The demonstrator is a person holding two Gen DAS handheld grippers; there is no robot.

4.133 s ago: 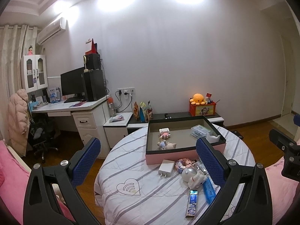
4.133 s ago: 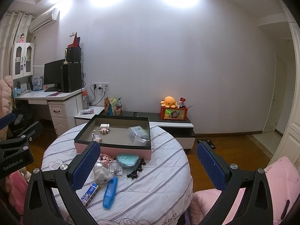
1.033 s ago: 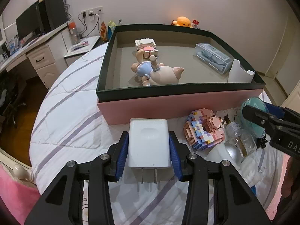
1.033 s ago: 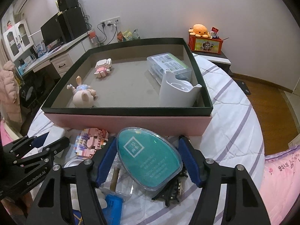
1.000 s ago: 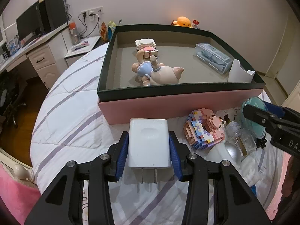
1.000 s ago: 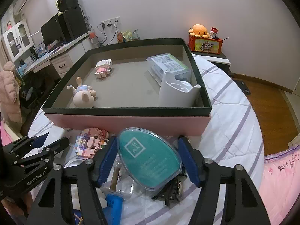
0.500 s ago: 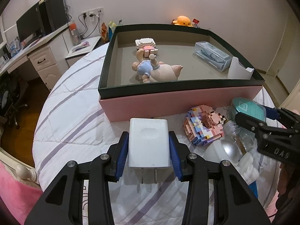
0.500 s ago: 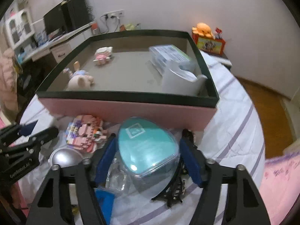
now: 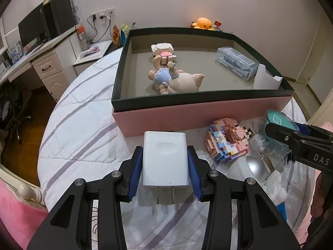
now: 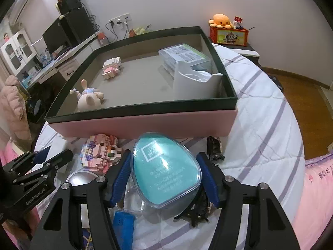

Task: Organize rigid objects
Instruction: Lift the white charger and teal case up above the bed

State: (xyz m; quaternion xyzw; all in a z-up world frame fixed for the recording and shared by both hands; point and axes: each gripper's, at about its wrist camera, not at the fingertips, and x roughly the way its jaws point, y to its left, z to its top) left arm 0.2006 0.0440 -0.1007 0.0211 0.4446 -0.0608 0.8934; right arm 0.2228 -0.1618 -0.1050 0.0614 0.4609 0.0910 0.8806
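Left wrist view, box [image 9: 199, 112]: beyond the jaws, long side across.
Teal case [image 10: 166, 170]: right gripper [image 10: 165, 179] jaws, just closing, clamp its sides; narrow end toward box.
Charger [image 9: 164, 158]: left gripper [image 9: 165, 166] jaws clamped; prongs point back.

"DAS" | on right tool [image 9: 299, 139] arm || "GenRobot.AI" | on left tool [image 10: 54, 156] arm || teal case [image 10: 166, 170] label: unreadable
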